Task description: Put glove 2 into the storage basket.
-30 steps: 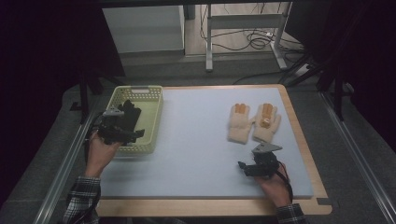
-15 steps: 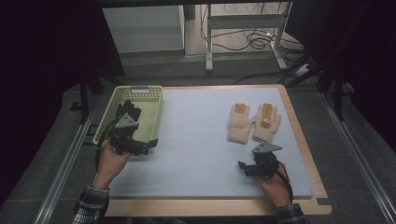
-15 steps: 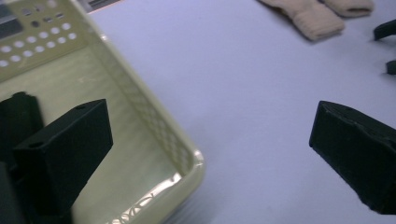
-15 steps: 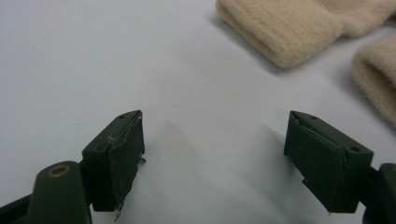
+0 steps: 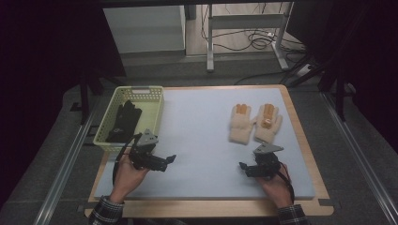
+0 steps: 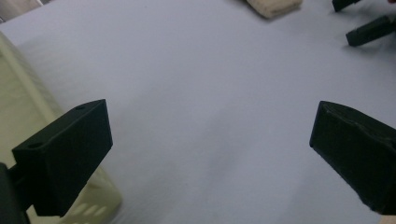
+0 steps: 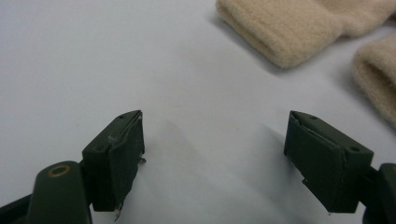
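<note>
High view: nearest us, our left gripper [image 5: 162, 161] and right gripper [image 5: 245, 168] hover low over the bench [image 5: 202, 140], fingers spread wide on both, holding nothing. Beyond the right gripper lie two cream gloves [image 5: 255, 123] side by side, touching. Farther left, a black glove [image 5: 123, 122] rests inside the pale green basket [image 5: 157, 110].

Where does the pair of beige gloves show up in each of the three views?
High view: the beige gloves lie side by side at the mat's right, beyond the right gripper.
Left gripper view: one cuff edge at the top, right of centre.
Right gripper view: two cuffs at the upper right, past the open jaws.
Shared landmark: the pale blue mat under them.
</note>
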Demonstrator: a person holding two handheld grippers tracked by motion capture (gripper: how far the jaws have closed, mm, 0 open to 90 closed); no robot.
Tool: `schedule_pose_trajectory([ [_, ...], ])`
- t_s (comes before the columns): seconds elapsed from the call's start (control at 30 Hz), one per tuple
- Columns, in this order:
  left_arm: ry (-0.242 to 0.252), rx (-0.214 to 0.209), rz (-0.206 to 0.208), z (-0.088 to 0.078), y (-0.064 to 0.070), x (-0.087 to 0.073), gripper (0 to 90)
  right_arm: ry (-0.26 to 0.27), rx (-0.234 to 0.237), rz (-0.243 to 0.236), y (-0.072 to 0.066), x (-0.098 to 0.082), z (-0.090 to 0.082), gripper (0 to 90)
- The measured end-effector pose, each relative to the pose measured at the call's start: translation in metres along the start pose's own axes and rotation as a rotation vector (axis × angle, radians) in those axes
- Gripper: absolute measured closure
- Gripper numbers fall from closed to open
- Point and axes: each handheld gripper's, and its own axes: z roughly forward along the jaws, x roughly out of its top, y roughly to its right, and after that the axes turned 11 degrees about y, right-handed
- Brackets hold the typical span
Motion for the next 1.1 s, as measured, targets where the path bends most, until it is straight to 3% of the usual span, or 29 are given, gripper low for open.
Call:
schedule_pose_trajectory([
  [0.23,-0.019,-0.021,-0.007,0.018,0.014,-0.02,0.0,0.0,0.0,0.001,0.0,0.0,0.0,19.8],
  [0.63,-0.089,0.014,-0.025,0.039,0.02,-0.06,0.0,-0.001,0.002,0.003,0.0,0.0,0.0,19.8],
  [0.73,-0.137,0.031,0.001,0.042,0.021,-0.064,0.0,-0.001,0.002,0.004,0.0,0.0,0.0,19.8],
  [0.9,-0.129,0.0,-0.064,0.042,0.016,-0.068,0.0,-0.002,0.002,0.004,0.0,0.0,0.0,19.8],
  [1.1,-0.128,0.003,-0.059,0.042,0.016,-0.068,0.0,-0.003,0.003,0.004,0.001,0.0,0.0,19.8],
])
